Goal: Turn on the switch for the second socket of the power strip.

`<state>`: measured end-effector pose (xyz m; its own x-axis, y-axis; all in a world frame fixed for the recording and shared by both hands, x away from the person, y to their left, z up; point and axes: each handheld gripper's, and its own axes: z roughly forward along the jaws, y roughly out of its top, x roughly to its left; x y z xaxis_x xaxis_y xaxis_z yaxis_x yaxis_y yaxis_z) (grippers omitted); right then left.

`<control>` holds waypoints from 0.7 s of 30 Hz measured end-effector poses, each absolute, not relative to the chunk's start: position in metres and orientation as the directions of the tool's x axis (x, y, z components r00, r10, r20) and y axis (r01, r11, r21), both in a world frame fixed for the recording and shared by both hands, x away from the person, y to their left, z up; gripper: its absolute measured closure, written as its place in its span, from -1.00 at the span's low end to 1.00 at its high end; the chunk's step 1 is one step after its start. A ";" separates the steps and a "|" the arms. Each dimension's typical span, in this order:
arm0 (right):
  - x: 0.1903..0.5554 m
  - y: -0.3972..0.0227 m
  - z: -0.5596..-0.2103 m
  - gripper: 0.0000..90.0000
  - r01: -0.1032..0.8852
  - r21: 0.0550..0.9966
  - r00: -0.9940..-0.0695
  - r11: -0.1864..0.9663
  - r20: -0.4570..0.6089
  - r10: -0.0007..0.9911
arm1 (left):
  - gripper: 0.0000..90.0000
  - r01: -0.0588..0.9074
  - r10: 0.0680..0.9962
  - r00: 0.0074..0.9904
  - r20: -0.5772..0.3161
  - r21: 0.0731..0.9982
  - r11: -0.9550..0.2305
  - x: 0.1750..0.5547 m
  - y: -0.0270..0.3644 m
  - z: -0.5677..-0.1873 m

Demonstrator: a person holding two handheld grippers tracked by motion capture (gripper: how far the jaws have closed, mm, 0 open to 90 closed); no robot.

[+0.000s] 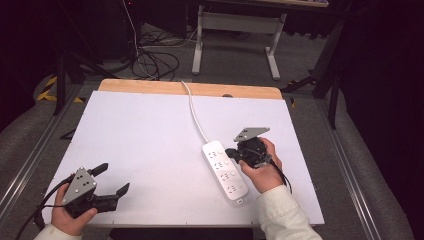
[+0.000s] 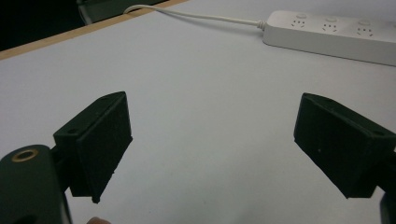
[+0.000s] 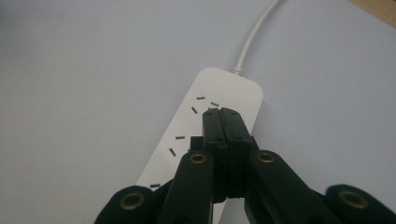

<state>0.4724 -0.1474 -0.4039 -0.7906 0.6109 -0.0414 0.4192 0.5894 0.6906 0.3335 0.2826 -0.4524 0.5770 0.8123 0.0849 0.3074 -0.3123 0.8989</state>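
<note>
Power strip (image 1: 225,172) lies under the right gripper's (image 1: 231,151) closed fingers; left gripper (image 1: 113,179) gapes apart.

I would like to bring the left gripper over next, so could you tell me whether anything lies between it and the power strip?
Nothing visible does: bare white table separates the open left gripper from the power strip.
</note>
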 end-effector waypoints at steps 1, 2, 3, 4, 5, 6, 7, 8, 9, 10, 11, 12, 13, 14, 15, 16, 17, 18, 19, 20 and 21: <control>0.472 -0.147 -0.404 1.00 0.419 0.691 -0.791 0.589 -0.041 0.611 | -0.74 0.310 0.812 0.578 0.080 0.899 -0.310 0.333 0.282 -0.453; 0.474 -0.146 -0.405 1.00 0.430 0.681 -0.788 0.593 -0.037 0.614 | -0.74 0.309 0.811 0.579 0.084 0.898 -0.314 0.333 0.282 -0.453; 0.475 -0.145 -0.406 1.00 0.436 0.673 -0.788 0.597 -0.036 0.615 | -0.74 0.309 0.810 0.580 0.084 0.898 -0.315 0.334 0.282 -0.453; 0.476 -0.145 -0.408 1.00 0.443 0.668 -0.786 0.599 -0.033 0.618 | -0.74 0.309 0.811 0.580 0.084 0.898 -0.314 0.334 0.282 -0.453; 0.477 -0.144 -0.408 1.00 0.448 0.661 -0.784 0.602 -0.034 0.620 | -0.74 0.309 0.810 0.580 0.085 0.897 -0.315 0.333 0.282 -0.453; 0.478 -0.143 -0.409 1.00 0.452 0.657 -0.783 0.604 -0.033 0.621 | -0.74 0.309 0.811 0.578 0.085 0.898 -0.315 0.333 0.282 -0.452; 0.479 -0.143 -0.410 1.00 0.458 0.652 -0.781 0.604 -0.029 0.623 | -0.74 0.307 0.811 0.578 0.089 0.898 -0.317 0.334 0.282 -0.452; 0.480 -0.142 -0.411 1.00 0.460 0.647 -0.782 0.608 -0.028 0.622 | -0.74 0.308 0.814 0.575 0.087 0.898 -0.314 0.333 0.282 -0.452; 0.481 -0.141 -0.413 1.00 0.464 0.637 -0.781 0.616 -0.035 0.624 | -0.74 0.309 0.814 0.575 0.086 0.898 -0.313 0.333 0.282 -0.452; 0.481 -0.141 -0.413 1.00 0.464 0.637 -0.781 0.616 -0.035 0.624 | -0.74 0.310 0.813 0.576 0.082 0.898 -0.311 0.333 0.282 -0.453; 0.481 -0.140 -0.414 1.00 0.466 0.632 -0.782 0.619 -0.034 0.622 | -0.74 0.312 0.814 0.575 0.081 0.898 -0.310 0.333 0.282 -0.453; 0.482 -0.139 -0.416 1.00 0.468 0.625 -0.781 0.625 -0.038 0.623 | -0.74 0.310 0.812 0.577 0.085 0.898 -0.314 0.334 0.282 -0.453; 0.483 -0.139 -0.416 1.00 0.469 0.620 -0.783 0.628 -0.037 0.621 | -0.74 0.310 0.812 0.577 0.085 0.897 -0.314 0.334 0.282 -0.453; 0.483 -0.138 -0.417 1.00 0.474 0.614 -0.780 0.631 -0.039 0.624 | -0.74 0.309 0.812 0.577 0.087 0.897 -0.316 0.334 0.282 -0.453; 0.483 -0.138 -0.417 1.00 0.474 0.614 -0.780 0.631 -0.039 0.624 | -0.74 0.308 0.811 0.577 0.091 0.897 -0.319 0.334 0.282 -0.452; 0.484 -0.137 -0.418 1.00 0.477 0.607 -0.781 0.635 -0.039 0.623 | -0.74 0.308 0.812 0.577 0.090 0.897 -0.319 0.334 0.282 -0.452; 0.485 -0.136 -0.420 1.00 0.483 0.593 -0.783 0.644 -0.037 0.621 | -0.74 0.308 0.811 0.578 0.090 0.896 -0.319 0.334 0.282 -0.452; 0.485 -0.136 -0.420 1.00 0.483 0.593 -0.783 0.644 -0.037 0.621 | -0.74 0.309 0.811 0.578 0.088 0.896 -0.318 0.334 0.282 -0.453; 0.485 -0.135 -0.421 1.00 0.485 0.585 -0.784 0.649 -0.037 0.619 | -0.74 0.309 0.811 0.579 0.089 0.896 -0.319 0.334 0.282 -0.453; 0.486 -0.135 -0.422 1.00 0.488 0.579 -0.784 0.653 -0.037 0.620 | -0.74 0.310 0.811 0.579 0.089 0.896 -0.319 0.334 0.282 -0.453; 0.487 -0.134 -0.424 1.00 0.493 0.571 -0.784 0.657 -0.036 0.619 | -0.74 0.310 0.810 0.579 0.089 0.895 -0.320 0.334 0.282 -0.453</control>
<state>0.4870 -0.1337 -0.4236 -0.7843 0.6193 -0.0361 0.4926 0.6571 0.5706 0.3337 0.2821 -0.4527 0.5795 0.8102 0.0887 0.3098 -0.3196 0.8955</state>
